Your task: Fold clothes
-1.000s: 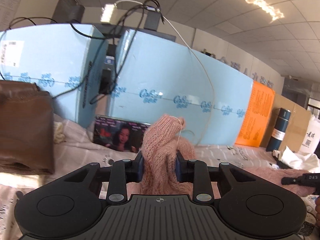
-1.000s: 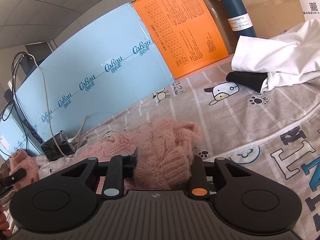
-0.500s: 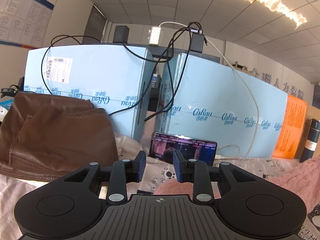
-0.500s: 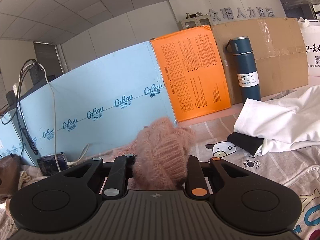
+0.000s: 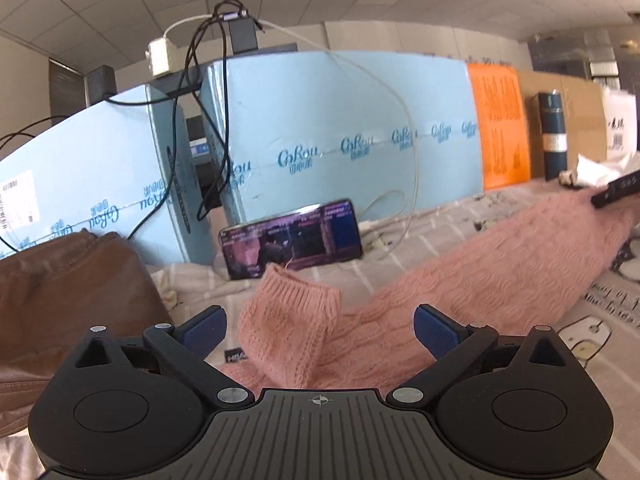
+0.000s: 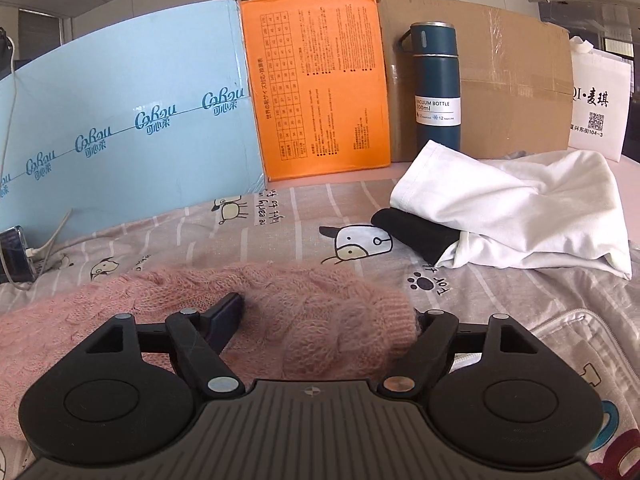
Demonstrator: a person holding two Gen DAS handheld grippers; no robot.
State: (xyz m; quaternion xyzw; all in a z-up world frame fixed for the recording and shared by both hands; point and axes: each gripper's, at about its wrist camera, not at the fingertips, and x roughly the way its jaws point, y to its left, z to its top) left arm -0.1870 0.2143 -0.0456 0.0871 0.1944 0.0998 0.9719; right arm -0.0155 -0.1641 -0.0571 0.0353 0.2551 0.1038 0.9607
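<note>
A pink knitted sweater (image 5: 472, 276) lies stretched across the patterned bedsheet (image 5: 420, 236). In the left wrist view its ribbed cuff (image 5: 292, 316) lies between the jaws of my left gripper (image 5: 320, 328), which are wide apart and not touching it. In the right wrist view the sweater's other end (image 6: 304, 308) lies bunched between the spread jaws of my right gripper (image 6: 328, 318), which is open. The right gripper's tip also shows at the far right of the left wrist view (image 5: 616, 192).
A brown leather garment (image 5: 68, 292) lies at the left. A phone (image 5: 292, 244) leans on light blue foam boards (image 5: 340, 136). A white garment (image 6: 520, 212) over a black one (image 6: 416, 236), a dark blue vacuum bottle (image 6: 436, 88), an orange board (image 6: 320, 96) and a cardboard box (image 6: 512, 88) stand at the right.
Both grippers have opened and let go of the sweater. The sweater, held up bunched before, now lies laid out flat on the sheet. Both grippers have come down low.
</note>
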